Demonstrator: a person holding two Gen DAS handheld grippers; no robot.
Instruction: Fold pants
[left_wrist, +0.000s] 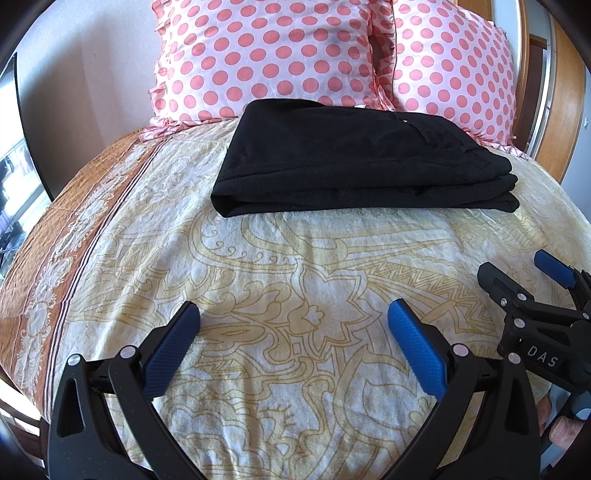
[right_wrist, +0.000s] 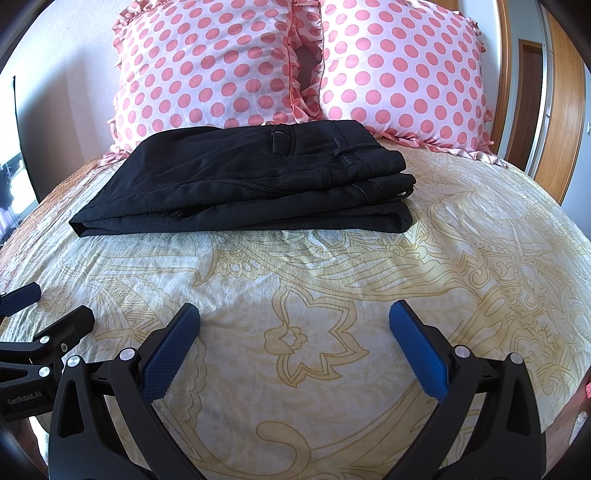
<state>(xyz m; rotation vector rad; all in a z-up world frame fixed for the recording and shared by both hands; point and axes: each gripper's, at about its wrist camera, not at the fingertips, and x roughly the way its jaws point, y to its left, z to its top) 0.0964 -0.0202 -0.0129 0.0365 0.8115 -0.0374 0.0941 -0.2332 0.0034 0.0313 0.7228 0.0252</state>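
Black pants (left_wrist: 354, 162) lie folded into a flat stack on the bed, just in front of the pillows; in the right wrist view (right_wrist: 251, 184) their waistband and belt loops face up at the right end. My left gripper (left_wrist: 293, 314) is open and empty, hovering over the sheet well short of the pants. My right gripper (right_wrist: 295, 314) is open and empty too, also short of the pants. The right gripper also shows at the right edge of the left wrist view (left_wrist: 517, 275), and the left gripper at the left edge of the right wrist view (right_wrist: 55, 299).
A cream sheet with a yellow floral print (left_wrist: 295, 280) covers the bed, with an orange border at the left (left_wrist: 55, 266). Two pink polka-dot pillows (right_wrist: 207, 70) (right_wrist: 402, 77) lean at the head. A wooden headboard (right_wrist: 565, 122) stands at the right.
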